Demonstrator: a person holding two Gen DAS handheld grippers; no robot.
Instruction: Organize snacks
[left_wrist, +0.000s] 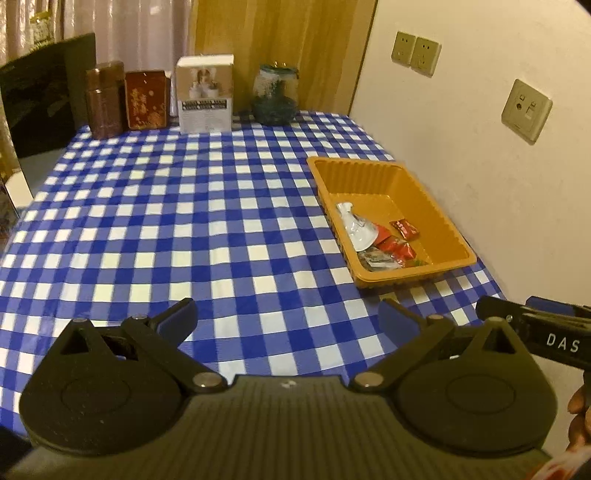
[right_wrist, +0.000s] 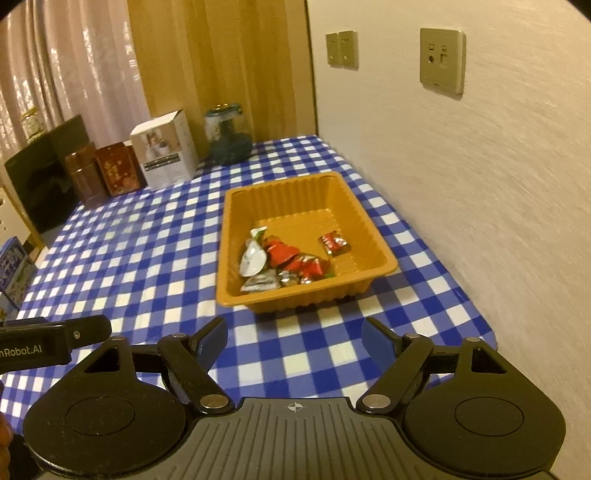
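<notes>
Snacks (right_wrist: 284, 262) in orange tray (right_wrist: 373, 240), beyond empty, spread right hand-held gripper (right_wrist: 293, 341).

Black tongs (left_wrist: 287, 317), blue pads (left_wrist: 179, 318)

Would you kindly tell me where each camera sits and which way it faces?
Left wrist: on the left gripper, angled down across the checked table; jaws open, right gripper at right edge.
Right wrist: on the right gripper, facing the orange tray; jaws open.
Shared: tray, snack wrappers, white box.
</notes>
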